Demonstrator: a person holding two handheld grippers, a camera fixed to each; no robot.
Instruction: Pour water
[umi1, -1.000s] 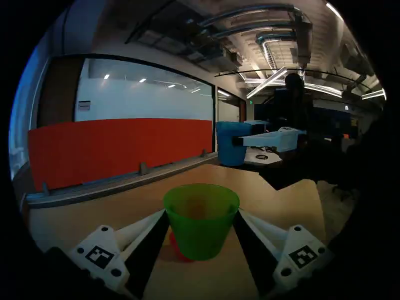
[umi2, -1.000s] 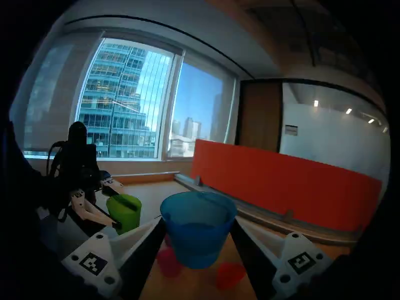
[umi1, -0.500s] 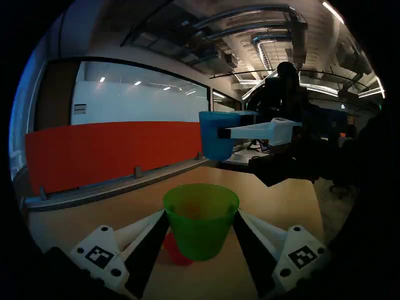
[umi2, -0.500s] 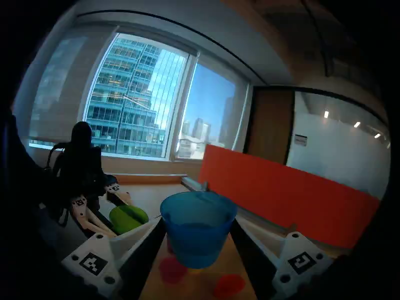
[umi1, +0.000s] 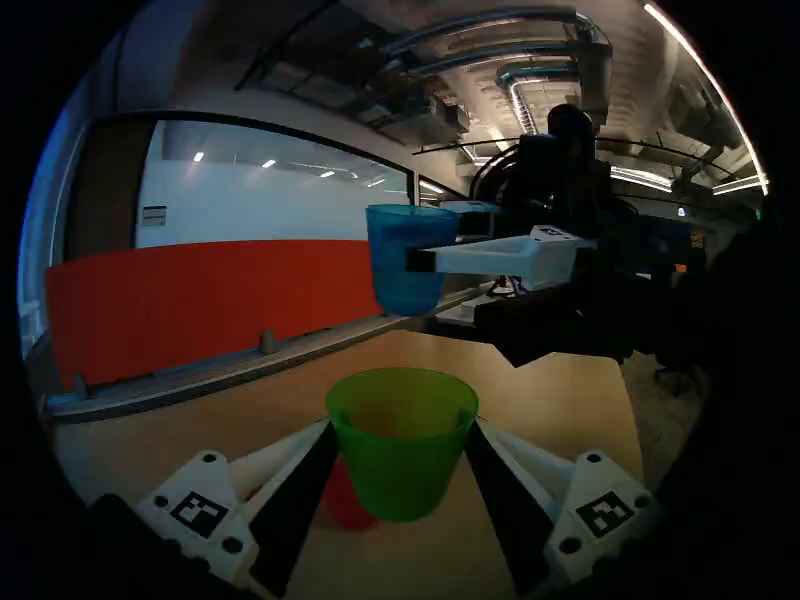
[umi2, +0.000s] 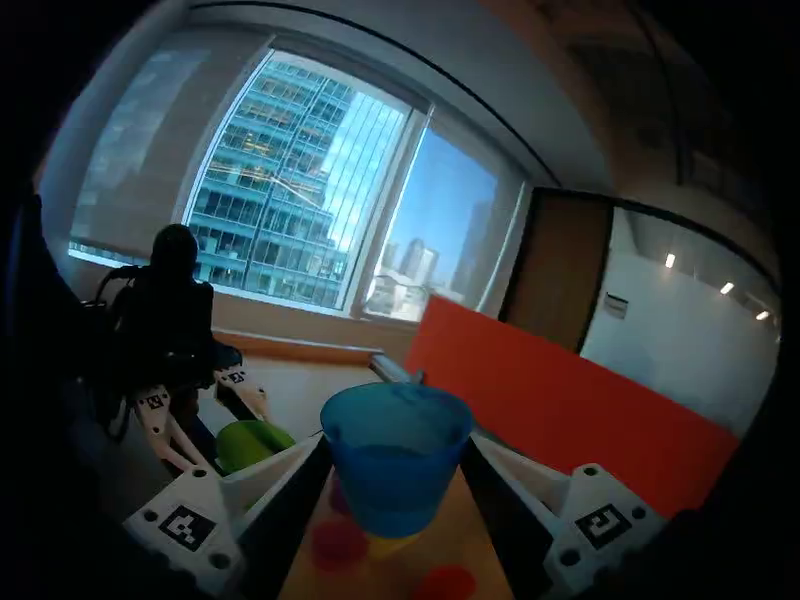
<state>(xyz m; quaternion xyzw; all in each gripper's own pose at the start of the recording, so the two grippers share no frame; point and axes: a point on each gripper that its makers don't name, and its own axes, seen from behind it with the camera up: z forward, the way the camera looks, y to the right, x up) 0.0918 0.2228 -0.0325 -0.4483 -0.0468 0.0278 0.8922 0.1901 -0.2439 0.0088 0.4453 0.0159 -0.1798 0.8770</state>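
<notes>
Water (umi2: 395, 485) sits in the blue cup (umi2: 396, 440), squeezed tight by your right gripper (umi2: 397, 448) at bottom middle. Your left gripper (umi1: 402, 432) squeezes the green cup (umi1: 403, 450), bottom middle too.

The left gripper view looked from the left gripper (umi1: 402, 432) forward along its two fingers. It was very near to the green cup (umi1: 403, 455) between them and low over the wooden table (umi1: 570, 400). It faced the orange partition (umi1: 200, 300), with the blue cup (umi1: 403, 260) higher, above the green cup. The right gripper view looked from the right gripper (umi2: 397, 445), very near to the blue cup, towards the window (umi2: 300, 200) left of the orange partition. Both views shared the orange partition, the table and the two cups.
</notes>
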